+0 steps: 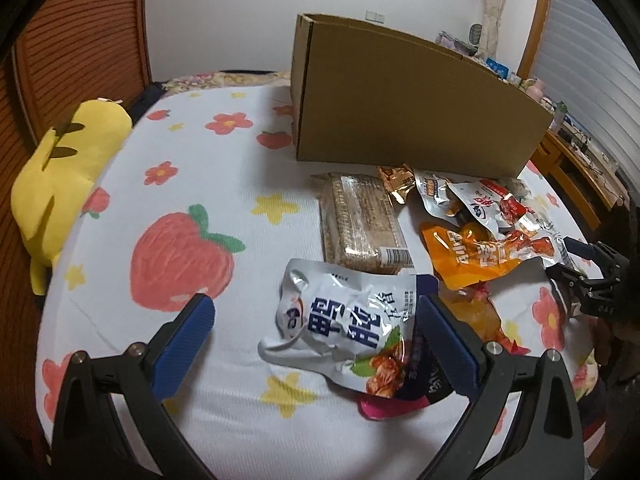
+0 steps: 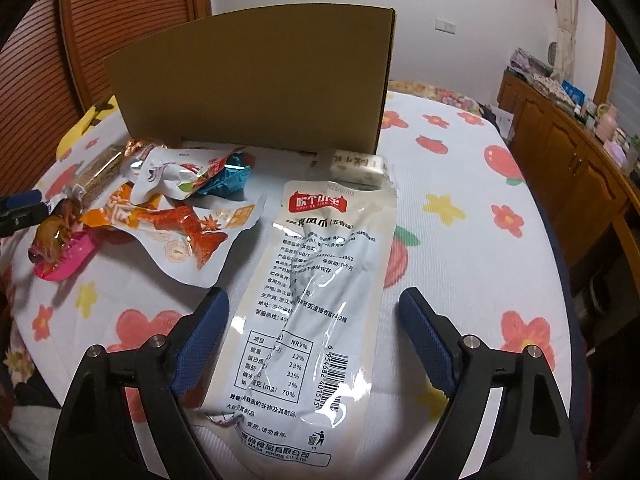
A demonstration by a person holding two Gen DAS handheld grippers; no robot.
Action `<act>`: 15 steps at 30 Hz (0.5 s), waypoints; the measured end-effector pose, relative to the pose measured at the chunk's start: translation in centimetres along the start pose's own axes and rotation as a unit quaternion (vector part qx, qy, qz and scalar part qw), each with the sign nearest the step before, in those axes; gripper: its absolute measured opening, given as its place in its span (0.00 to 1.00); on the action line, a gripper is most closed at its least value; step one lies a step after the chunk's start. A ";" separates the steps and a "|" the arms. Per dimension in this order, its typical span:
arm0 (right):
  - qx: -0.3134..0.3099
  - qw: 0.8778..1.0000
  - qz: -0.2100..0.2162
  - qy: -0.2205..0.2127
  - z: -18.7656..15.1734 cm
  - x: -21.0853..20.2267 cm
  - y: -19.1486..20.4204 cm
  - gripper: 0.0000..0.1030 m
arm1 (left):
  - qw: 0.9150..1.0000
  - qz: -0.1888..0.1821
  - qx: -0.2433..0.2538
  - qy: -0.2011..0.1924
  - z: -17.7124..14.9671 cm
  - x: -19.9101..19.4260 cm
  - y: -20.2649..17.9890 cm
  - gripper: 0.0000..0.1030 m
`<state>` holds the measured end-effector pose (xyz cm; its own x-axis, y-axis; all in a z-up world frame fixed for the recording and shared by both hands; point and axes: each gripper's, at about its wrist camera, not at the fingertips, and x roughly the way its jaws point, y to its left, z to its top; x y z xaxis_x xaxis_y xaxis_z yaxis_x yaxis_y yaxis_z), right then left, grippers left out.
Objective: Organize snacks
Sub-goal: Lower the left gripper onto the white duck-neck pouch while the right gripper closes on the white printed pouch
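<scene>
Snack packets lie on a flower-print bedsheet in front of a tall cardboard box (image 1: 404, 100), which also shows in the right wrist view (image 2: 256, 80). My left gripper (image 1: 316, 316) is open, its jaws wide on either side of a white and blue pouch (image 1: 344, 324). Beyond it lie a clear cracker pack (image 1: 360, 224) and an orange packet (image 1: 468, 256). My right gripper (image 2: 312, 312) is open over a long white pouch (image 2: 316, 300) lying back side up, its jaws on either side. The right gripper also shows at the right edge of the left wrist view (image 1: 576, 260).
A yellow plush toy (image 1: 60, 176) lies at the bed's left edge. A heap of small packets (image 2: 176, 188) and a pink packet (image 2: 64, 260) lie left of the long pouch. A small white pack (image 2: 356, 164) rests by the box. A wooden cabinet (image 2: 568, 160) stands at the right.
</scene>
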<state>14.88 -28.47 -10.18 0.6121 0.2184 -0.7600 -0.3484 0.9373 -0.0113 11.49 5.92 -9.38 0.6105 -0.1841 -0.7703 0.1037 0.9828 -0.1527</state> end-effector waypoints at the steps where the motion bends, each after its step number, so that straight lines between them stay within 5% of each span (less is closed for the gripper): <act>1: 0.000 1.000 0.000 -0.001 0.0 0.0 -0.1 0.86 | 1.000 -0.007 -0.001 0.007 0.1 0.3 0.1 0.98; 8: -0.001 1.000 -0.003 -0.006 -0.1 0.0 0.1 0.86 | 1.000 -0.011 0.011 0.014 -0.2 0.9 -0.3 0.93; 15: -0.002 1.000 -0.006 -0.007 -0.1 0.0 0.3 0.86 | 1.000 0.002 0.016 -0.010 -0.9 0.0 0.0 0.47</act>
<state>14.68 -28.23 -10.24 0.6263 0.2114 -0.7504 -0.3447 0.9384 -0.0233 10.80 5.94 -9.88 0.6266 -0.1807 -0.7581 0.1261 0.9834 -0.1301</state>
